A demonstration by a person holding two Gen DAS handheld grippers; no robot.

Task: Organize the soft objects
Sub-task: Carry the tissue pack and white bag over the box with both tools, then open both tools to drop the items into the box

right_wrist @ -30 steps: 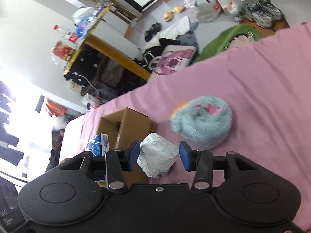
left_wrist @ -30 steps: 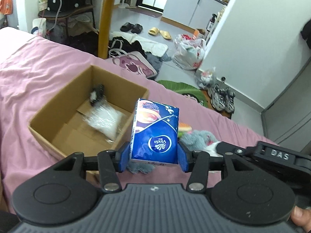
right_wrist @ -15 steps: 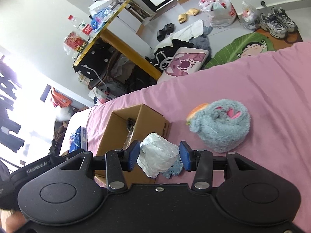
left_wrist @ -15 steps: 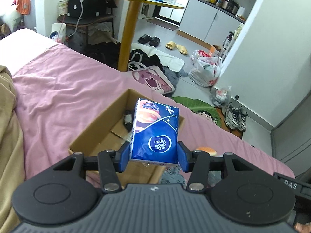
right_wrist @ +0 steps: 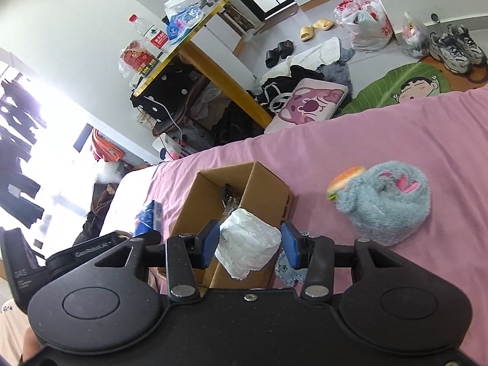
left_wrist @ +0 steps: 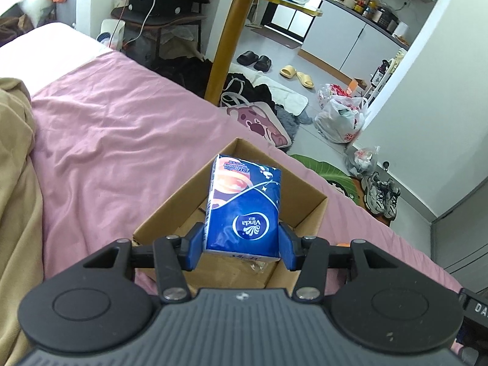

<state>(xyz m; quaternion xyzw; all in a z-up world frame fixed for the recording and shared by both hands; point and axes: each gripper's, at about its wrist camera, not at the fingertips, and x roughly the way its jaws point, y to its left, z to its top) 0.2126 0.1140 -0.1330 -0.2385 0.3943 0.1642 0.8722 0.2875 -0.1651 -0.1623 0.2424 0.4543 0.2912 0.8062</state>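
Left gripper [left_wrist: 242,245] is clamping one blue tissue pack [left_wrist: 244,209] at its lower sides; light and squashy, it is hanging just above the open cardboard box [left_wrist: 308,213]. Right gripper [right_wrist: 250,247] is pinching one crinkly white plastic bundle [right_wrist: 247,245], likely slippery. Ahead to its right, one grey plush toy [right_wrist: 387,201] is lying on the bed.

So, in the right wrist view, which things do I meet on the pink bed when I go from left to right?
Blue tissue pack → cardboard box → toy burger → grey-blue plush toy.
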